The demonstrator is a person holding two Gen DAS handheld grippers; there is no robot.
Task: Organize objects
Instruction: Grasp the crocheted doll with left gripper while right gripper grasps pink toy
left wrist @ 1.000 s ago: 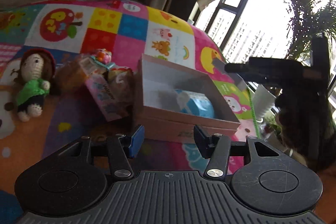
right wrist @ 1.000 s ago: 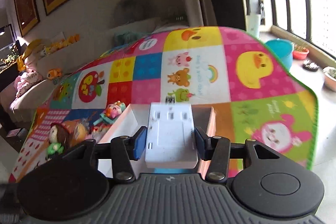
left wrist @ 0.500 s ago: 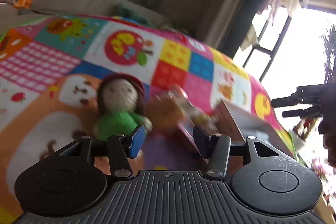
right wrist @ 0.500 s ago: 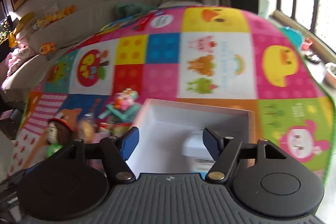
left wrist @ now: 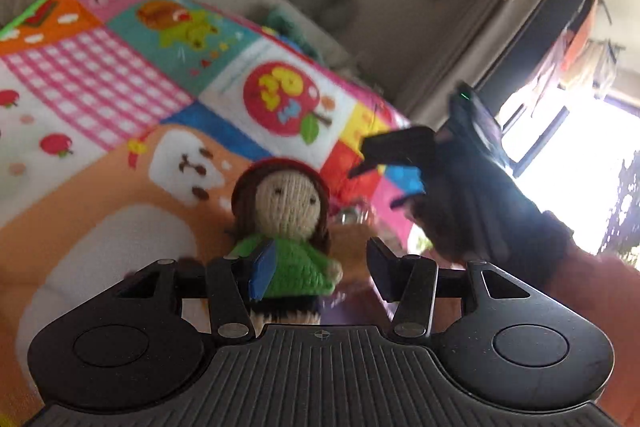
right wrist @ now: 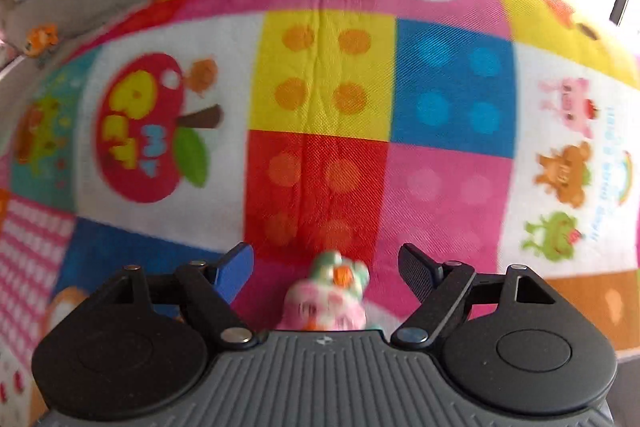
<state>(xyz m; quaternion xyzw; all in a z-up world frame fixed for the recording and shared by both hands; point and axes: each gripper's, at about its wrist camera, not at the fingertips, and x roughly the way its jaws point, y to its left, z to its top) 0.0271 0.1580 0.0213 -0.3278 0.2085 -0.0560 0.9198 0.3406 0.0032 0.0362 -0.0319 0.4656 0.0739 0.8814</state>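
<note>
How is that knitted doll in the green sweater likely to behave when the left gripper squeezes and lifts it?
The knitted doll looks like soft yarn, so it will probably squash between the pads rather than slip. Its big head may flop once lifted. It seems light for its size and not fragile. The left gripper is open around it, not pressing yet.

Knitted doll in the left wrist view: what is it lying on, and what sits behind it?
The knitted doll lies on the patchwork play mat. Behind it are a bear-face patch and an apple patch. Its legs are hidden by the left gripper, whose jaws stand apart.
</note>
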